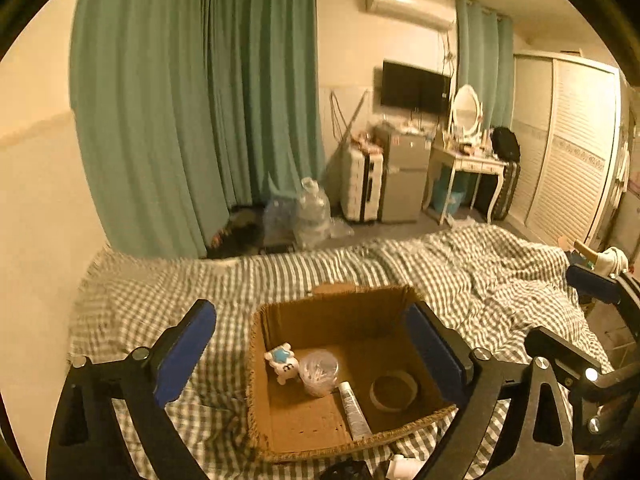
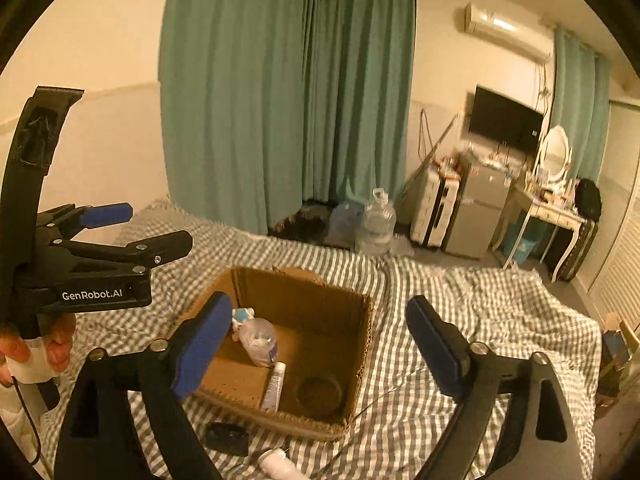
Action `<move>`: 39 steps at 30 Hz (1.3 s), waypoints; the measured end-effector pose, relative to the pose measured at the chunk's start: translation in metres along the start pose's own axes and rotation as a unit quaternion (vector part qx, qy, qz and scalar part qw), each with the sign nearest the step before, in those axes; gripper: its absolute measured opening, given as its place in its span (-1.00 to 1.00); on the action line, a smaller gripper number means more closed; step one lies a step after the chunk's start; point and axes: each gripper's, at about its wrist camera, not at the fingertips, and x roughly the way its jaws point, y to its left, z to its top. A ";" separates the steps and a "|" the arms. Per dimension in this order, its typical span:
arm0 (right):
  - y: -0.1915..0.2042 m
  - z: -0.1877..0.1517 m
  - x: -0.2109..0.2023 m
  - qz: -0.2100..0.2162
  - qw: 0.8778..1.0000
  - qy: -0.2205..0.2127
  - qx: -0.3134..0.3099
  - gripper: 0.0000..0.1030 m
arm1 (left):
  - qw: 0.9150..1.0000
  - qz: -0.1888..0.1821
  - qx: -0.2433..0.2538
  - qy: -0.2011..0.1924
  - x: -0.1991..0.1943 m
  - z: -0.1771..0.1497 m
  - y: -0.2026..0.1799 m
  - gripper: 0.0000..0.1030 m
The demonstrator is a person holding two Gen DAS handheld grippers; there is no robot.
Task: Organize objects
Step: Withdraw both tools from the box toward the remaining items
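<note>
Tube (image 1: 354, 412) flat in box (image 1: 256, 380), cap pointing away

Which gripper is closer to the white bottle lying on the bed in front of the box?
Right. The right gripper hangs open almost directly above the white bottle; the left gripper, also open, is off to its left.

A home bedroom: a bed (image 1: 460, 276) under checked bedding, teal curtains (image 1: 192, 100), a louvred wardrobe (image 1: 568, 148) and a mirrored dressing table (image 1: 468, 160).
</note>
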 end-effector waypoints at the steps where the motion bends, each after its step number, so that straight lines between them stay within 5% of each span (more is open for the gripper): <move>1: 0.003 0.000 -0.011 -0.001 1.000 -0.006 -0.001 0.78 | 1.000 0.004 0.003 -0.008 -0.012 -0.001 -0.002 0.97; 11: 0.022 -0.011 -0.104 -0.011 0.999 -0.048 -0.011 0.81 | 0.998 0.009 0.005 -0.056 -0.100 -0.021 -0.010 1.00; 19: 0.027 -0.039 -0.144 -0.009 0.998 -0.058 -0.019 0.83 | 0.998 0.024 -0.014 -0.058 -0.128 -0.057 -0.015 1.00; 29: 0.021 -0.088 -0.140 0.014 0.999 -0.033 -0.040 0.84 | 0.998 0.036 -0.020 -0.039 -0.131 -0.113 -0.012 1.00; 39: 0.023 -0.130 -0.081 0.036 0.999 0.001 -0.035 0.84 | 0.995 0.087 -0.037 -0.042 -0.097 -0.157 -0.010 1.00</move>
